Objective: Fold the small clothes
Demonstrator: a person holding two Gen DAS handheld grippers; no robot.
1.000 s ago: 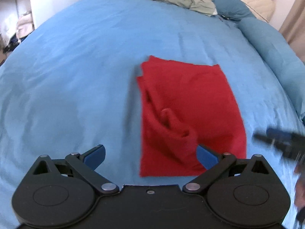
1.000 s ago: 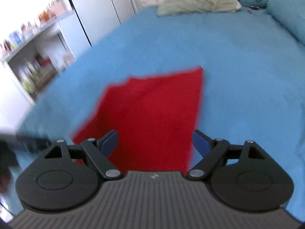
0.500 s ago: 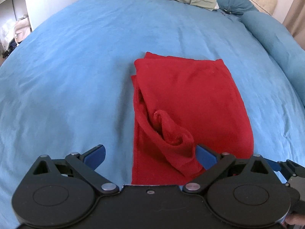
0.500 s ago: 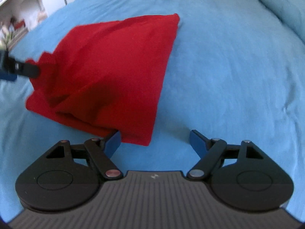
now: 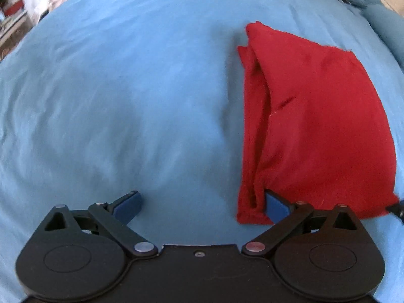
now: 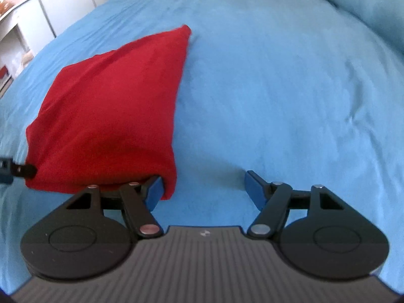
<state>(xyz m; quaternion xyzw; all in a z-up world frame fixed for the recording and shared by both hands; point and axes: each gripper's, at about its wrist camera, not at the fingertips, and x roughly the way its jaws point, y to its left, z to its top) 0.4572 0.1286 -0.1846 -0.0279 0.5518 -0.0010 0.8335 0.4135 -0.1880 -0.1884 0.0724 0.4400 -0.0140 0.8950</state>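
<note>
Both tongs, L (image 5: 202, 205) & R (image 6: 203, 189), spread wide, have shifted outward to the red garment's (image 5: 315, 126) near corners, prob. readying next fold on bed (image 5: 113, 88)

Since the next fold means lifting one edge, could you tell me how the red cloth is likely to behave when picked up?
The red cloth would probably droop rather than hold its shape: its layered left edge already sags in soft folds. It looks thin, so likely light. On the soft blue bedspread, a push would probably bunch it, not slide it whole.

Black claw (image 5: 202, 208) bodies, blue pads (image 5: 127, 207), silver screws, ribbed grey top
</note>
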